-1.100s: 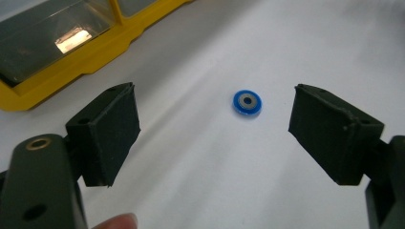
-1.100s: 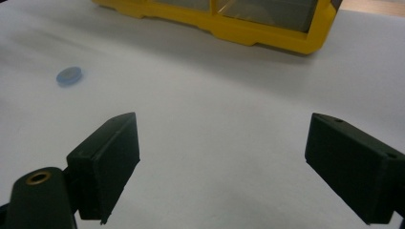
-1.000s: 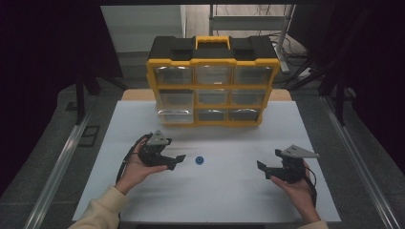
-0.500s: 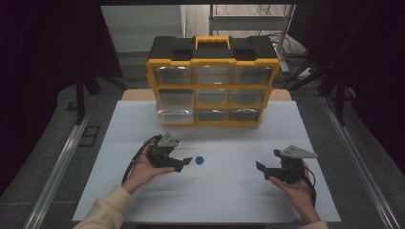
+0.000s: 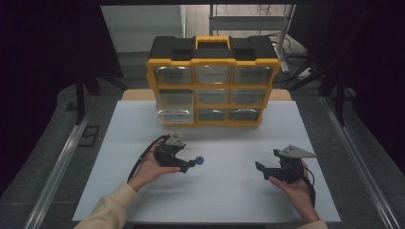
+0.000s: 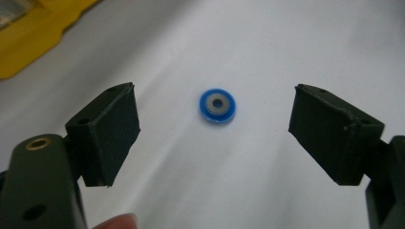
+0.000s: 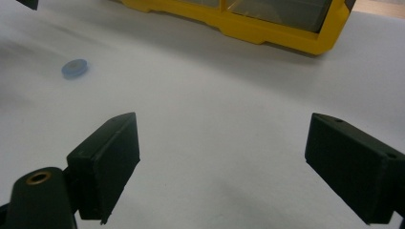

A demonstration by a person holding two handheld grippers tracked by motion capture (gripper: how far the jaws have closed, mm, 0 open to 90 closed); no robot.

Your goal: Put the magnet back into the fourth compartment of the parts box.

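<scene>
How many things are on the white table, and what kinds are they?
Little blue ring: 1
Yellow and black drawer box: 1
Hand-held gripper: 2, the left hand-held gripper and the right hand-held gripper, both open and each held in a hand over the white table
Total: 4

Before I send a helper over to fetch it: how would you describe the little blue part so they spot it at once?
Start at the yellow and black drawer organiser at the back of the white table. Come forward to the left gripper, whose jaws stand open; the blue ring lies flat on the table just beyond them. It is a small blue disc with a grey metal centre and a hole.
</scene>
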